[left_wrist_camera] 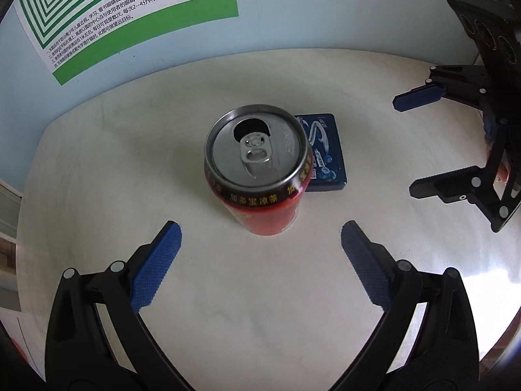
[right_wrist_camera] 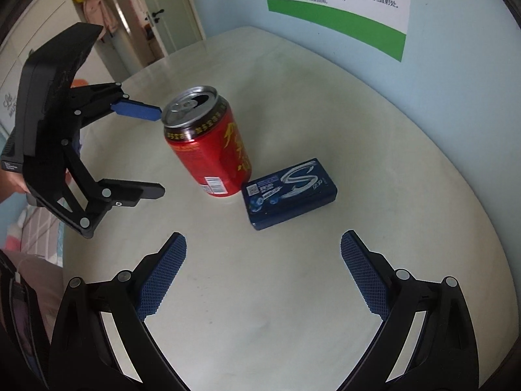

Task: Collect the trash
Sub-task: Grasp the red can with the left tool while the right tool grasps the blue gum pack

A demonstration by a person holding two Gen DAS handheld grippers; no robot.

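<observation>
An opened red drink can (left_wrist_camera: pixel 260 169) stands upright on the white round table (left_wrist_camera: pixel 260 293). A dark blue flat gum box (left_wrist_camera: pixel 325 153) lies right behind it, touching or nearly so. My left gripper (left_wrist_camera: pixel 260 244) is open above and just short of the can, which sits between and beyond its fingertips. In the right wrist view the can (right_wrist_camera: pixel 208 143) and the box (right_wrist_camera: pixel 289 192) lie ahead of my right gripper (right_wrist_camera: pixel 263 254), which is open and empty. The left gripper (right_wrist_camera: pixel 159 150) shows there at the can's left, and the right gripper (left_wrist_camera: pixel 403 143) shows at the far right.
A pale blue wall with a green and white eye-chart poster (left_wrist_camera: pixel 130 16) rises behind the table. The table's edge (right_wrist_camera: pixel 65 228) curves at the left, with a door (right_wrist_camera: pixel 169 9) and hanging clothes beyond it.
</observation>
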